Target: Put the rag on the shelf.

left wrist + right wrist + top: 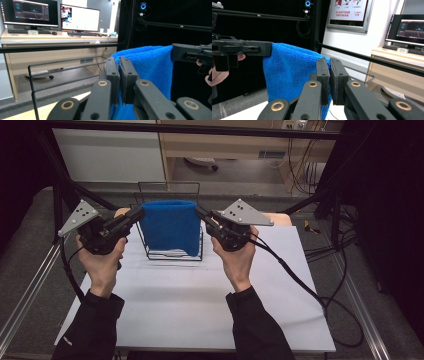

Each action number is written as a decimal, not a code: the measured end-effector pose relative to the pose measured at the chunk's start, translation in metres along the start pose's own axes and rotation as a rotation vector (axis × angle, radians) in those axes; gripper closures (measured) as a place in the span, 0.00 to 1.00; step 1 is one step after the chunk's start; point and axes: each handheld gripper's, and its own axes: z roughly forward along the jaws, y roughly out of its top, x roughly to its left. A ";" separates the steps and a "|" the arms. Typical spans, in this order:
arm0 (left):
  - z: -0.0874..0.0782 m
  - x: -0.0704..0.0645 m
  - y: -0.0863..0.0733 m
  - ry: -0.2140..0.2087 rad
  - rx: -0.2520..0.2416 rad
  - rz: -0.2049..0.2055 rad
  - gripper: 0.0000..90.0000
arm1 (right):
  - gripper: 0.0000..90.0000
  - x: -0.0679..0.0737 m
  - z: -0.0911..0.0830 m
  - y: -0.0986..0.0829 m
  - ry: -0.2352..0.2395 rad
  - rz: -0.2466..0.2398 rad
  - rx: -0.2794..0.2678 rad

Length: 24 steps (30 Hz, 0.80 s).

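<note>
A blue towel (169, 226) hangs stretched between my two grippers, above a black wire rack (172, 251) on the white table (200, 290). My left gripper (139, 213) is shut on the towel's left top corner, and my right gripper (199, 212) is shut on its right top corner. In the left gripper view the jaws of my left gripper (119, 65) pinch the blue towel (150, 65), with the other gripper at the far edge. The right gripper view has my right gripper (329, 66) clamped on the towel (289, 72). The towel's lower edge drapes in front of the rack.
The wire rack stands at the table's back middle, with its tall back frame (169, 187) behind the towel. Cables (310, 290) trail over the table's right side. A black frame bar (200, 129) runs overhead. A desk with monitors (50, 15) stands beyond the table.
</note>
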 end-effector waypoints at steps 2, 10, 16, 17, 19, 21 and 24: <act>0.001 0.001 0.004 0.000 -0.007 -0.001 0.96 | 0.96 -0.001 0.002 0.004 -0.001 0.000 -0.006; 0.004 0.007 0.019 0.020 -0.027 0.008 0.96 | 0.96 -0.003 0.011 0.021 -0.017 -0.027 -0.023; 0.006 0.011 0.031 0.030 -0.044 0.004 0.96 | 0.97 -0.004 0.019 0.032 -0.019 -0.036 -0.038; 0.006 0.012 0.033 0.032 -0.045 0.009 0.96 | 0.96 -0.004 0.020 0.034 -0.019 -0.038 -0.042; 0.008 0.013 0.036 0.037 -0.049 0.012 0.96 | 0.96 -0.005 0.022 0.038 -0.021 -0.036 -0.047; 0.008 0.014 0.040 0.041 -0.055 0.015 0.96 | 0.96 -0.006 0.025 0.040 -0.024 -0.038 -0.050; 0.012 0.016 0.045 0.046 -0.062 0.009 0.96 | 0.96 -0.008 0.029 0.044 -0.028 -0.038 -0.051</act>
